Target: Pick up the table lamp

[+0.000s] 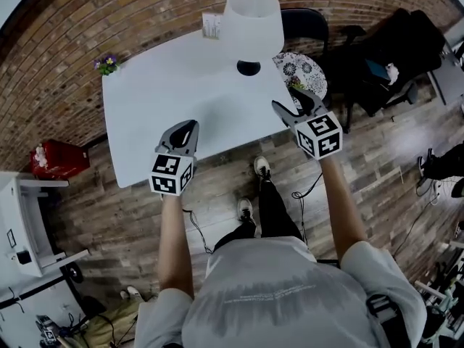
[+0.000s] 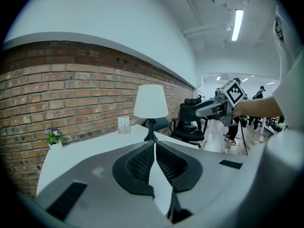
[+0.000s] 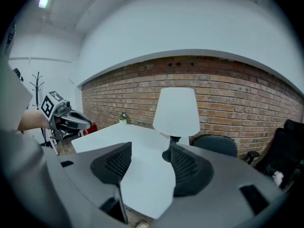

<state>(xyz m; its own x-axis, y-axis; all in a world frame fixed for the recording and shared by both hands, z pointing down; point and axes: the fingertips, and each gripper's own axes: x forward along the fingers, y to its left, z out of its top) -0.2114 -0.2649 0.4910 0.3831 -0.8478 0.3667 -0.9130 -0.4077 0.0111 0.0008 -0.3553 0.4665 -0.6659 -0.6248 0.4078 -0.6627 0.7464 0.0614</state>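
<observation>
The lamp (image 1: 250, 24) stands upright at the far edge of the bench (image 1: 167, 100). Well short of the lamp, the left gripper (image 1: 184, 127) is closed and empty, and the right gripper (image 1: 292, 101) is open and empty. Risk: clamping the shade rather than the stem could tip the lamp.

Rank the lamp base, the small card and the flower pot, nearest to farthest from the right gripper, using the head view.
1. Lamp base, just ahead of the right gripper.
2. Card, farther back and left.
3. Flower pot, far left corner.
</observation>
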